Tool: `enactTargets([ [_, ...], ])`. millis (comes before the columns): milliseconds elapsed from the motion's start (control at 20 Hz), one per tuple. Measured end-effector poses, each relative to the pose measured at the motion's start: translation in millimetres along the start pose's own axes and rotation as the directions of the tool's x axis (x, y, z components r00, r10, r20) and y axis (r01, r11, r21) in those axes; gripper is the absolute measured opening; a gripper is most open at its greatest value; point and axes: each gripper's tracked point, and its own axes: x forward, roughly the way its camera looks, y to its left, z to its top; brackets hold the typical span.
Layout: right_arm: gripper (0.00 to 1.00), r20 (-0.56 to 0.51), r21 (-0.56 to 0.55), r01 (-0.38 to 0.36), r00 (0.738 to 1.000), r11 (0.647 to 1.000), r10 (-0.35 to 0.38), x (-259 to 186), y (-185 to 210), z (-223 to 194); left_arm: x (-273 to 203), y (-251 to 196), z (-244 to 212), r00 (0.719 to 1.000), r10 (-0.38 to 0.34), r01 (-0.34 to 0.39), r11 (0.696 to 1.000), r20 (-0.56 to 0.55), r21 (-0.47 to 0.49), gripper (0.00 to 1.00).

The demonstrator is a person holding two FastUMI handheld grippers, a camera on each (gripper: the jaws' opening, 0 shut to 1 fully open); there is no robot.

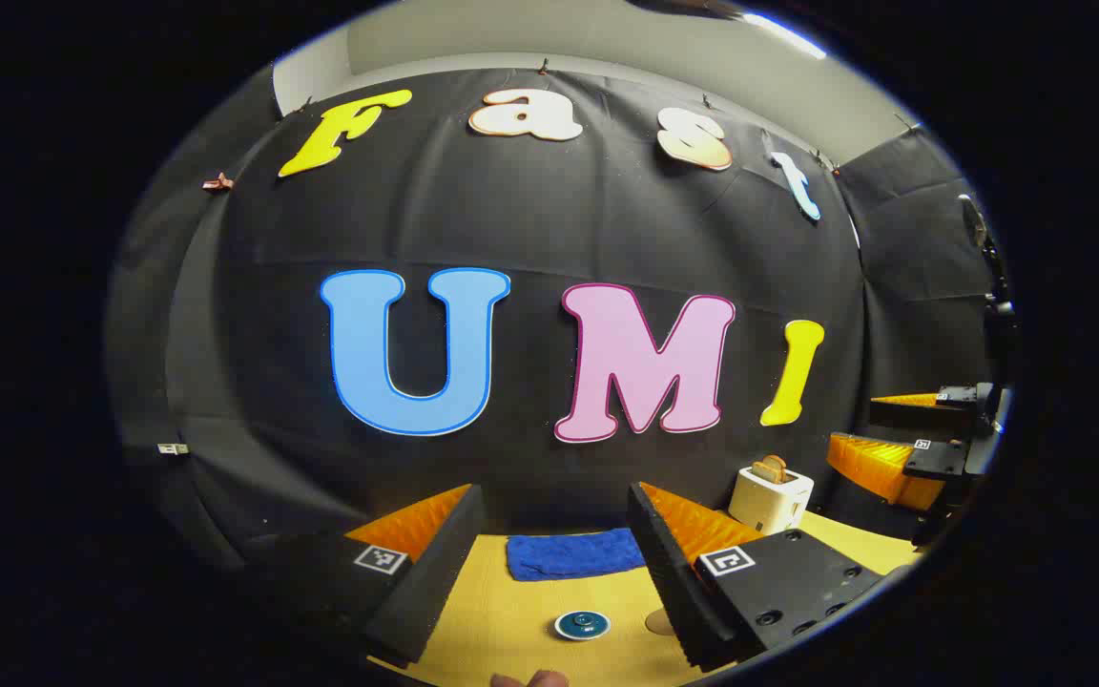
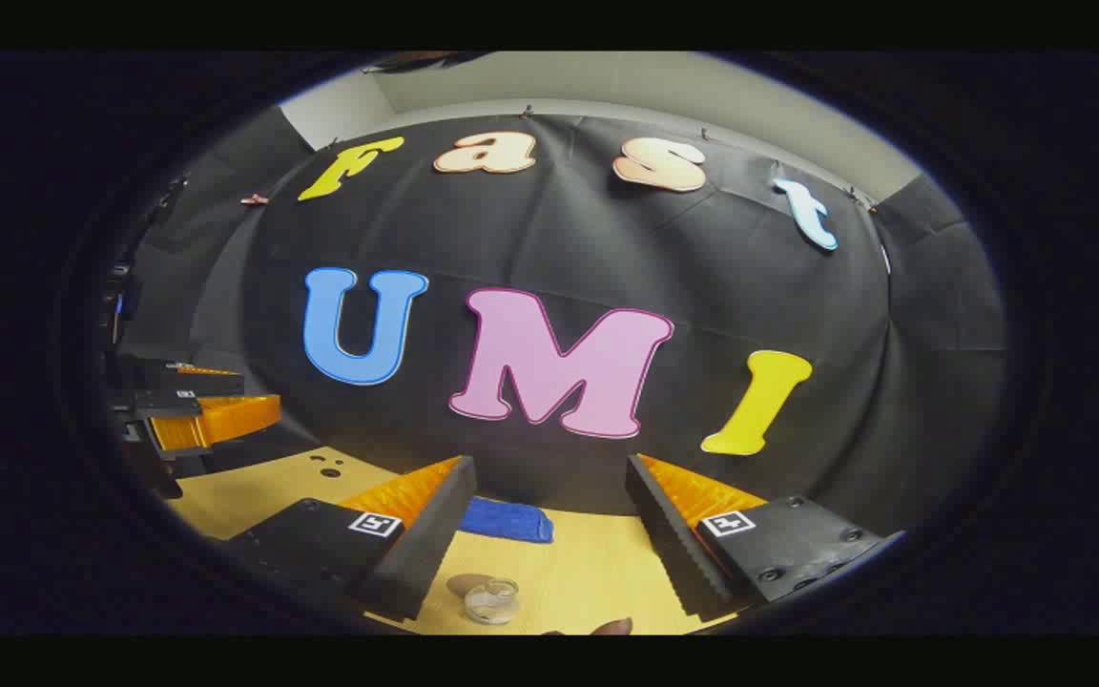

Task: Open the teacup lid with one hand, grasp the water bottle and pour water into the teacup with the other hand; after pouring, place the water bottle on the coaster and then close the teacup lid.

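On the counter point(image 1: 511, 620) ahead of your left gripper point(image 1: 554, 563), the teacup lid point(image 1: 582, 625) lies flat on the wood, between the two fingers as the left gripper view frames it and untouched by either. Behind it a folded blue cloth point(image 1: 570, 554) rests near the back wall, and a white toaster point(image 1: 770, 499) with bread in its slots stands off to the right. Your left jaws are spread wide and hold nothing. Your right gripper point(image 2: 549, 563) is likewise wide apart and empty; below its fingers in the right gripper view sits a small clear glass bottle point(image 2: 491, 601), upright on the counter, with a round brown coaster point(image 2: 466, 583) just beside it. The blue cloth shows farther back there too.
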Motion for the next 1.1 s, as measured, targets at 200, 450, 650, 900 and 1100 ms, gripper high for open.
enactTargets([
  [200, 0.98, 0.003, -0.007, -0.003, 1.000, 1.000, 0.003, 0, 1, 1, -1, -1, -5, 1.000, -0.008, 0.008, 1.000, -0.011, -0.003, 0.95],
  [450, 0.98, 0.001, -0.011, 0.002, 1.000, 1.000, -0.002, 1, -1, -2, 1, -3, -5, 1.000, -0.013, 0.013, 1.000, -0.016, 0.007, 0.95],
  [650, 0.98, 0.003, -0.006, 0.003, 1.000, 1.000, -0.003, 1, -3, -4, 1, -7, -3, 1.000, -0.022, 0.023, 1.000, -0.015, 0.014, 0.95],
  [900, 0.98, 0.001, -0.009, -0.001, 1.000, 1.000, 0.001, 1, -2, -5, -2, -9, -8, 0.999, -0.031, 0.031, 0.999, -0.026, 0.014, 0.95],
  [1100, 0.98, -0.004, -0.009, -0.009, 1.000, 1.000, 0.009, 1, 1, -10, 0, -11, -10, 0.999, -0.040, 0.041, 0.998, -0.031, 0.042, 0.95],
])
